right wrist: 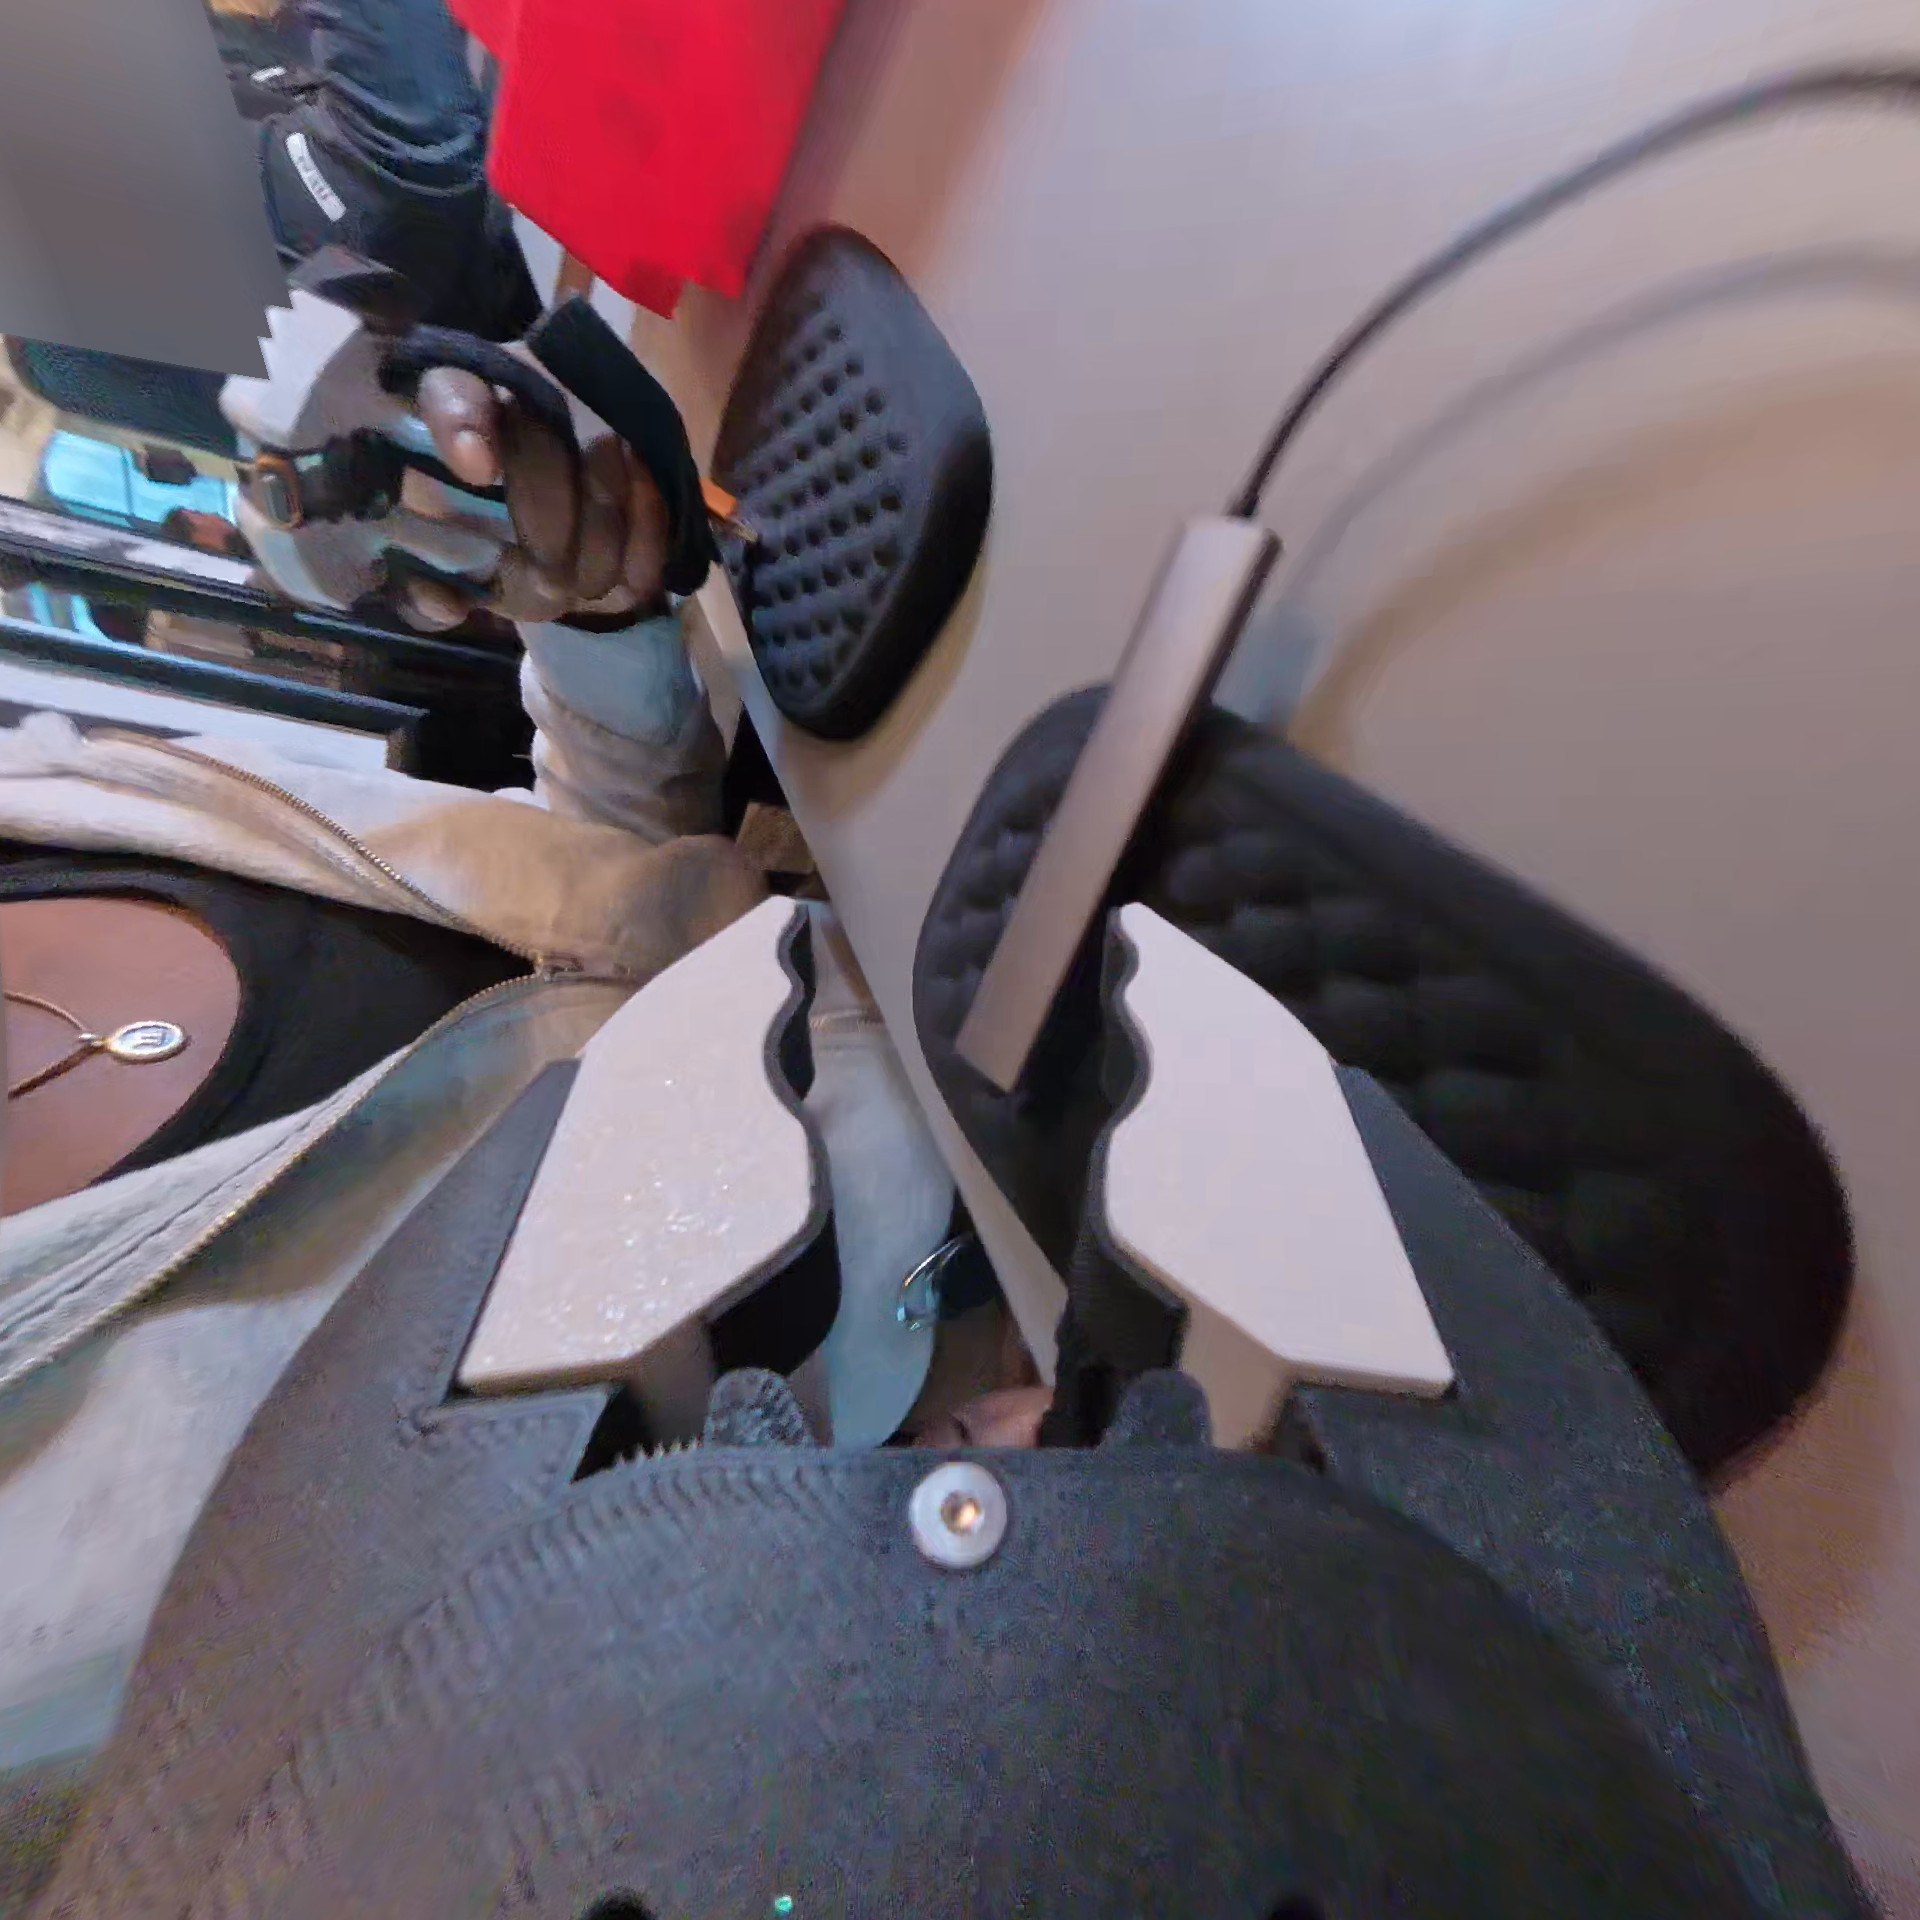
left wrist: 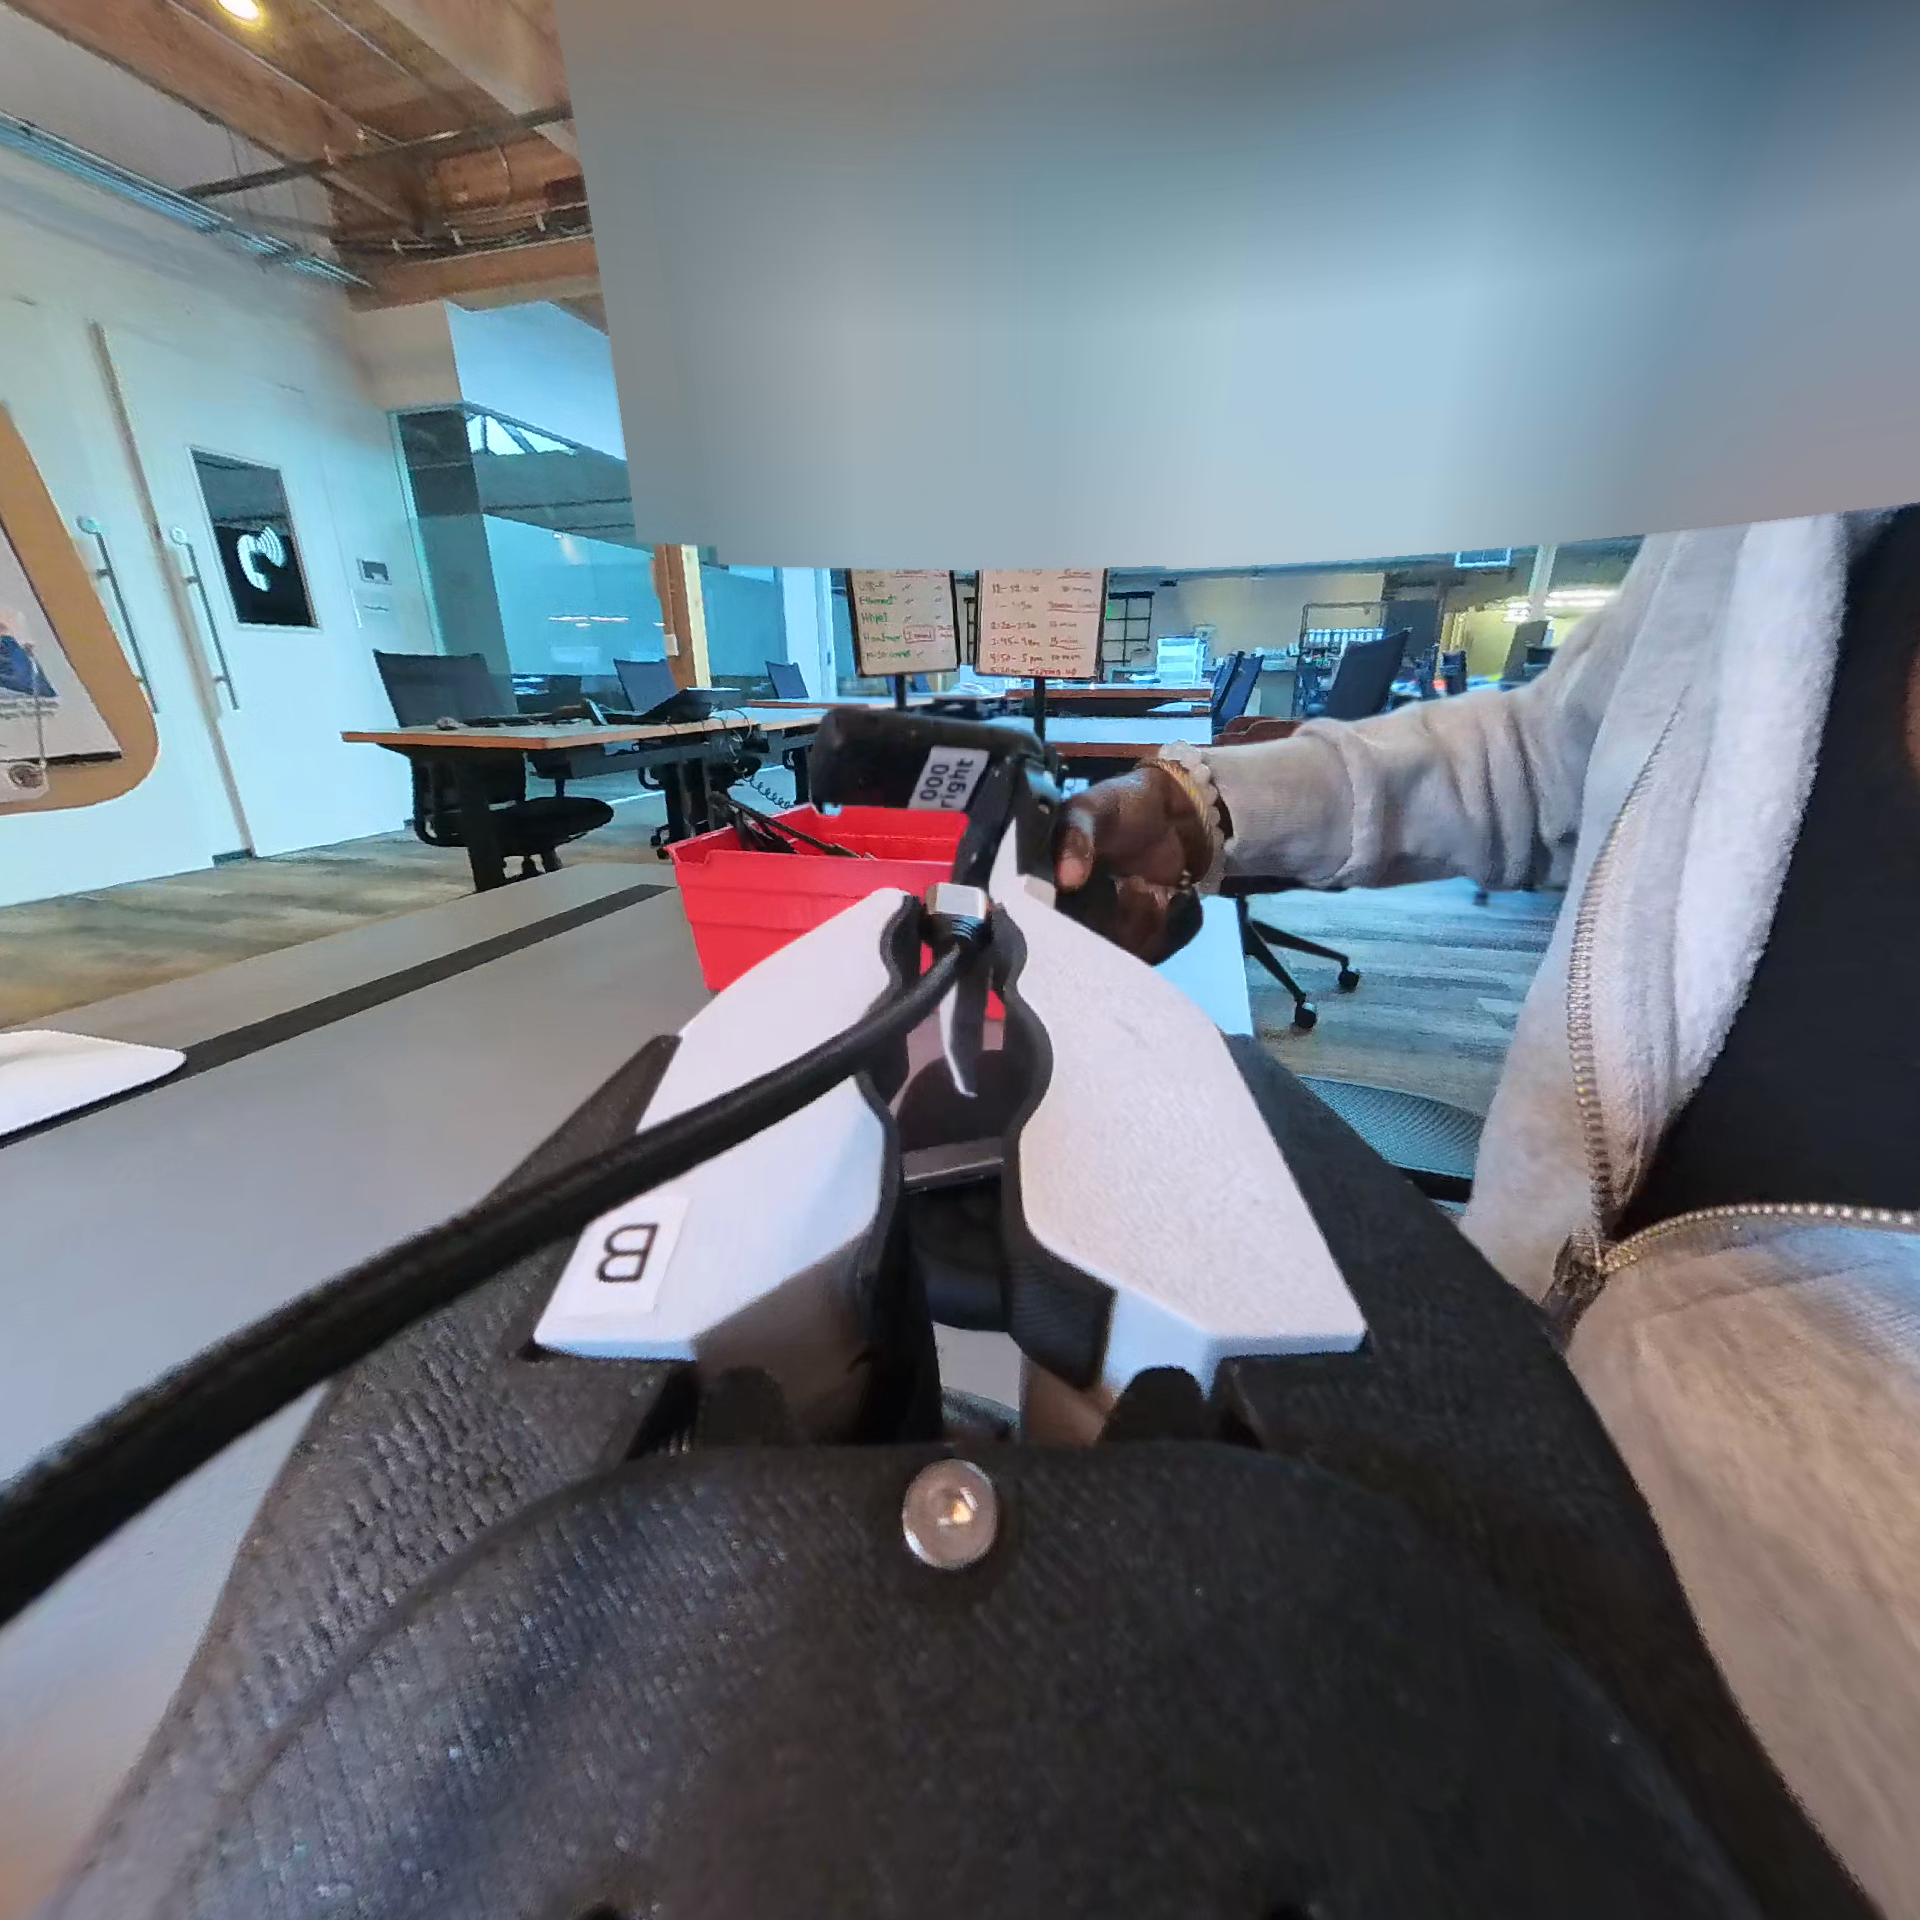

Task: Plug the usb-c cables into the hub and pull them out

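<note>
My left gripper (left wrist: pixel 961 920) is shut on a black USB-C cable (left wrist: pixel 665 1132) just behind its silver plug (left wrist: pixel 954 902), which sticks out past the fingertips. The cable trails back to the lower left. My right gripper (right wrist: pixel 956 925) is open and empty. The slim grey hub (right wrist: pixel 1132 790) lies on a black textured pad (right wrist: pixel 1455 1039), its near end between my right fingers, close to the right fingertip (right wrist: pixel 1143 945). The hub's own thin cable (right wrist: pixel 1455 281) runs away across the table. The right gripper also shows in the left wrist view (left wrist: pixel 935 779), held in a hand.
A red bin (left wrist: pixel 810 904) stands on the grey table (left wrist: pixel 312 1195), with a white pad (left wrist: pixel 73 1070) at left. A second black perforated pad (right wrist: pixel 852 488) lies by the table edge beside the red bin (right wrist: pixel 644 135). The person's grey jacket (left wrist: pixel 1714 1455) is close on the right.
</note>
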### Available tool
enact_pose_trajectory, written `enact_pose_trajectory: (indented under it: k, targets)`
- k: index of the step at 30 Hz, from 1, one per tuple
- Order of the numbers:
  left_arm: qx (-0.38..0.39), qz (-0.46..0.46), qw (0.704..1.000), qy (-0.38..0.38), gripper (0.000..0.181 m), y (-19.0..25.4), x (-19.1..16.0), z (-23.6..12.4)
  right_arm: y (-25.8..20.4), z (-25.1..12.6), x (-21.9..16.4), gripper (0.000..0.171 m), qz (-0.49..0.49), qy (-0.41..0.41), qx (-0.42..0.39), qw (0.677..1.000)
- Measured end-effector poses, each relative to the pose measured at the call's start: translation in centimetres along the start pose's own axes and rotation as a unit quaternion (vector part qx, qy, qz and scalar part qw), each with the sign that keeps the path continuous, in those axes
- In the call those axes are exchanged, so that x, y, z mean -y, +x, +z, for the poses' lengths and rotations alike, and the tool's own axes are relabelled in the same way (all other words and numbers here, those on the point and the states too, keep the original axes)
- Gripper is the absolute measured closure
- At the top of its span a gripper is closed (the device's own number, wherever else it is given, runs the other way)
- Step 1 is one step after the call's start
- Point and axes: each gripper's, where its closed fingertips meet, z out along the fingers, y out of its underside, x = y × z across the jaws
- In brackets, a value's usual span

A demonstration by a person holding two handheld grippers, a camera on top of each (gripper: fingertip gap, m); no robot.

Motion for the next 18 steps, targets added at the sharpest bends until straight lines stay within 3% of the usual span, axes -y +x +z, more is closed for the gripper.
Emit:
enact_pose_trajectory:
  k: [5, 9, 13, 15, 18]
  targets:
    - [-0.025, -0.03, 0.999, 0.02, 0.168, 0.5, -0.2, 0.2, 1.0, 0.6, -2.0, 0.115, 0.12, -0.061, 0.01, 0.991]
    - [-0.032, -0.038, 0.999, 0.021, 0.168, 0.6, -0.7, 0.0, 0.8, 2.2, -2.1, 0.128, 0.183, -0.074, 0.043, 0.979]
    - [-0.036, -0.049, 0.998, 0.027, 0.168, 0.4, -0.9, -0.4, 1.0, 2.8, -2.2, 0.134, 0.188, -0.096, 0.021, 0.977]
    - [-0.041, -0.066, 0.996, 0.039, 0.168, 0.2, -1.0, -0.5, 1.6, 3.2, -2.4, 0.154, 0.172, -0.104, 0.002, 0.98]
    - [-0.04, -0.084, 0.994, 0.05, 0.168, -0.2, -0.9, -0.5, 1.2, 3.7, -1.9, 0.159, 0.163, -0.07, 0.021, 0.984]
